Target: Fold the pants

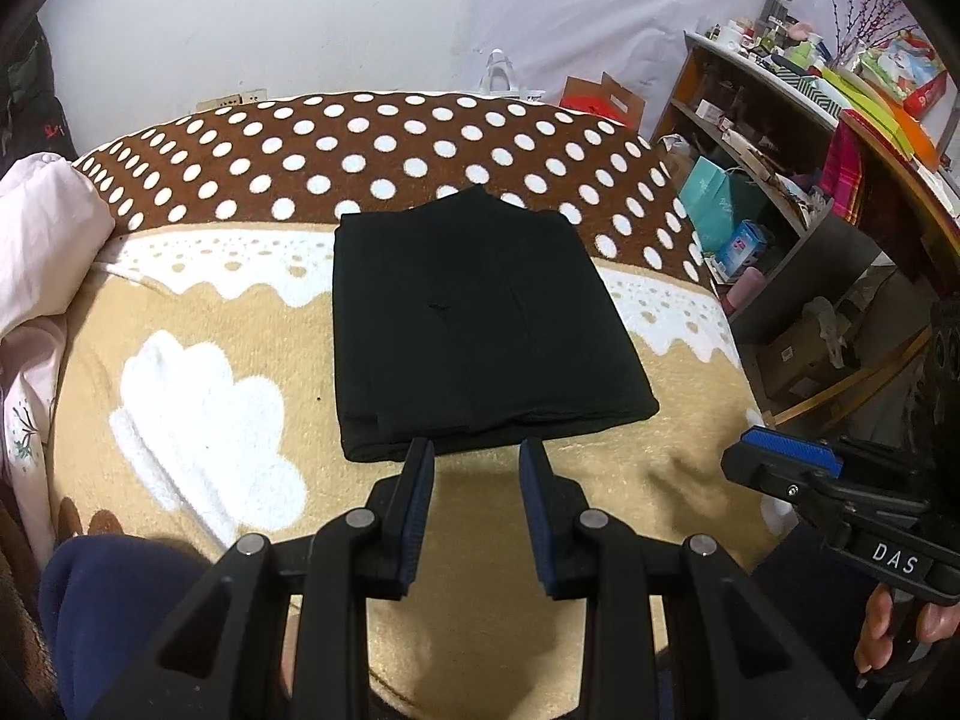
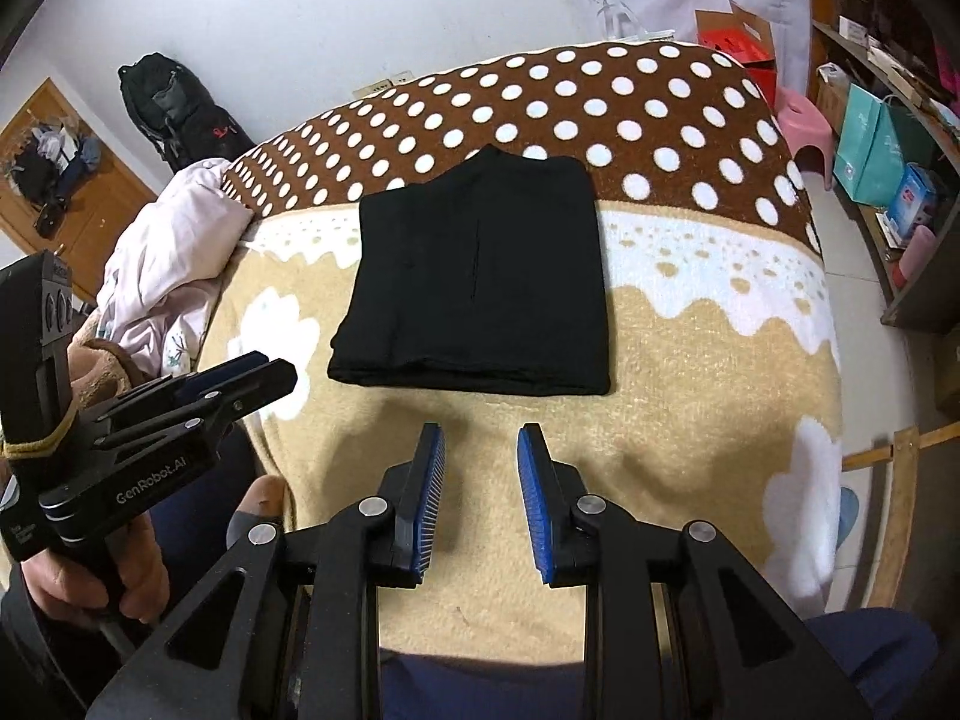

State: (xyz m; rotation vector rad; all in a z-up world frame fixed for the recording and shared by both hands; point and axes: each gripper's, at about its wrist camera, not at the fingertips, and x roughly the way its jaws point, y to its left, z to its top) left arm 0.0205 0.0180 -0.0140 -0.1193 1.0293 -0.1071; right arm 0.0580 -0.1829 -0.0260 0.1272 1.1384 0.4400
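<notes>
The black pants [image 1: 480,324] lie folded into a compact rectangle on the bed, flat on the blanket [image 1: 540,540], straddling the white lace-pattern band between its brown polka-dot section and its tan section. The near folded edge is layered and lies fairly straight; at the far edge a small peak of fabric rises above the rectangle's outline. The left tool [image 1: 478,450] is held above the tan area just short of the pants' near edge, jaws parted, with nothing between the blue pads; from its own camera the left fingertip overlaps the pants' edge in the picture, but contact cannot be confirmed. The right tool [image 2: 481,435] likewise stands open and empty, its ribbed blue pads over bare blanket, clear of the pants. Each tool appears in the other's view, held by a hand [image 2: 129,564] on its grip, and neither carries any cloth. A crumpled pale pink quilt [image 2: 174,252] lies at the left side of the bed, apart from the pants. Cluttered shelves [image 1: 762,138] stand to the right of the bed.
</notes>
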